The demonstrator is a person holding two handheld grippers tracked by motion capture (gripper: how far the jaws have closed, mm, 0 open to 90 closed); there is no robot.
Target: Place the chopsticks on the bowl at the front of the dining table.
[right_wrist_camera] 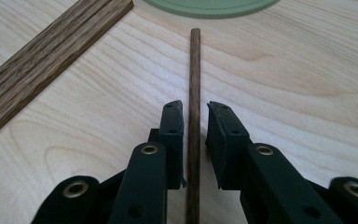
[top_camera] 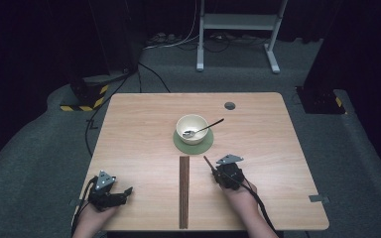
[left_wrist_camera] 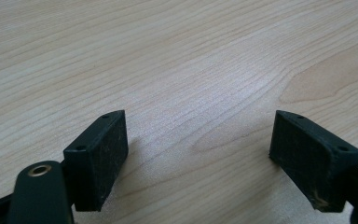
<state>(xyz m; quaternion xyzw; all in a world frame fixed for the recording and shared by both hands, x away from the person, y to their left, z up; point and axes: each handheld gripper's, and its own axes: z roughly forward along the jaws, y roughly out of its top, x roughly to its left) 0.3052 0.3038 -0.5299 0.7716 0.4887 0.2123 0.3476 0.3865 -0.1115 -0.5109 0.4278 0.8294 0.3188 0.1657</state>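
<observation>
While the left tool (left_wrist_camera: 198, 154) gapes, the right tool (right_wrist_camera: 195, 140) straddles one chopstick (right_wrist_camera: 194, 84), barely apart.

1. The surface (top_camera: 144, 119) is pale wood with rounded corners and a round grey grommet (top_camera: 229, 105) near its far edge.
2. Grey carpet (top_camera: 39, 148) covers the floor.
3. A white metal stand (top_camera: 238, 22) rises beyond, with cables (top_camera: 178, 42) lying beside it.
4. Yellow-black hazard tape (top_camera: 87, 101) marks a dark base at left.
5. The far room lies in darkness.
</observation>
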